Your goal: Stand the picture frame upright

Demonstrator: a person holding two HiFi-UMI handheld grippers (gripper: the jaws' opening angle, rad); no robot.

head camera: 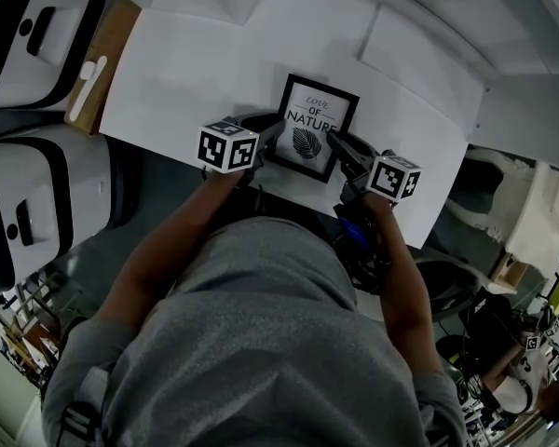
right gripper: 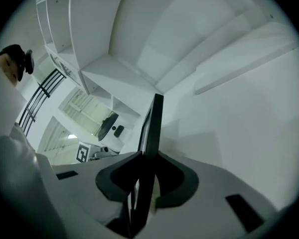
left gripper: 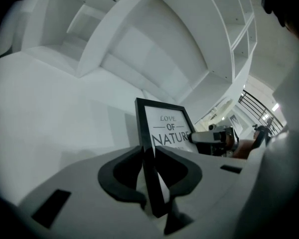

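Forearms reach forward from a grey shirt [head camera: 261, 343], each hand holding a gripper; the left gripper [head camera: 278, 136] has its jaws closed narrowly on the left edge of the black picture frame [head camera: 315, 127]; the right gripper [head camera: 335, 142] clamps the right edge likewise; the frame is steeply raised near the front of the white table [head camera: 196, 73], its "LOVE OF NATURE" print toward the person; white shelving [left gripper: 154, 44] rises behind.

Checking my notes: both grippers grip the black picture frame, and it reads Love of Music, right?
No: the picture frame reads Love of Nature, as the head view shows. The left gripper and right gripper do both grip it.
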